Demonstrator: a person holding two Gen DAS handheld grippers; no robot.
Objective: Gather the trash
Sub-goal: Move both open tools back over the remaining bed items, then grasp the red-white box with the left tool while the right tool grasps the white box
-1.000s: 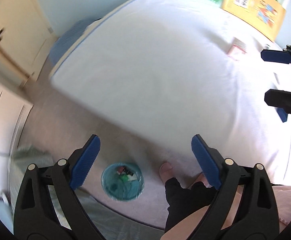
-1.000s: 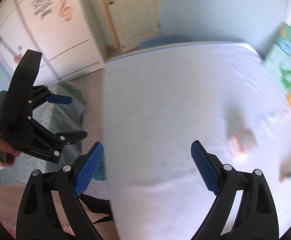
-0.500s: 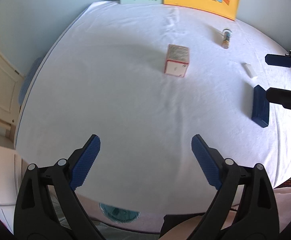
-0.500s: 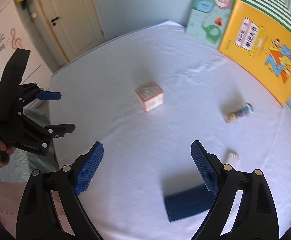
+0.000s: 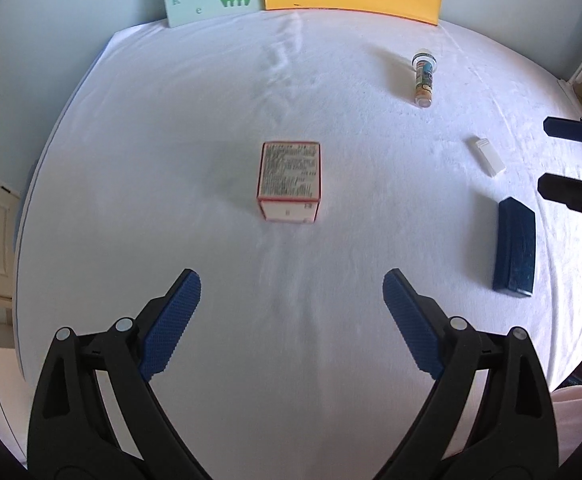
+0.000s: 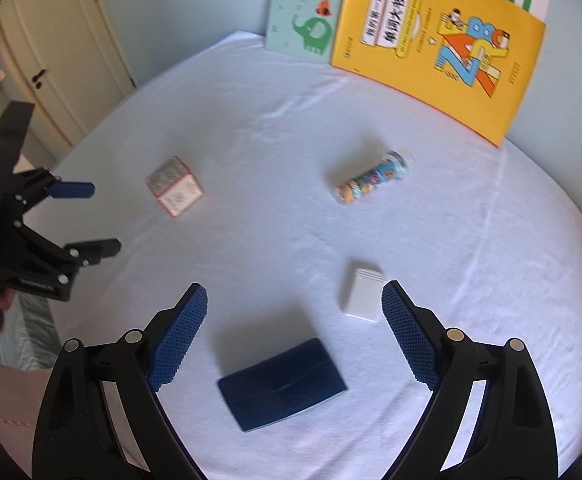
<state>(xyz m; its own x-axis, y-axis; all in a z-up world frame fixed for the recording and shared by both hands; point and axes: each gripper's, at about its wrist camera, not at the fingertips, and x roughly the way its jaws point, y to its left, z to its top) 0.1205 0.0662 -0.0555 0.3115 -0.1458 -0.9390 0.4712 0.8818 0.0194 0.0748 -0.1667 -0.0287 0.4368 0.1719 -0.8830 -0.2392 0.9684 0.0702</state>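
Four small pieces of trash lie scattered on the white bed sheet, well apart from each other, so each one will probably need its own pick.

The small carton sits near the middle of the bed. It is almost a cube, with red edges and fine print on its top face, and it looks light and a little soft at the corners. The flat dark blue box lies closer to the near edge, directly between the fingers of the right gripper, which hovers above it without touching. Just beside it is a small white box, flat and plain. Further toward the wall lies a clear tube on its side, with colourful things inside and a pale cap; being round, it may roll when pushed.

The right gripper is wide open and holds nothing. I think it is placed so because the blue box is the nearest piece to take. The left gripper is also spread open and empty, and it points at the carton, which is still some way in front of it.

Two big children's books, a green one and a yellow one, stand against the wall behind the bed; they do not look like trash. No bin is visible here.
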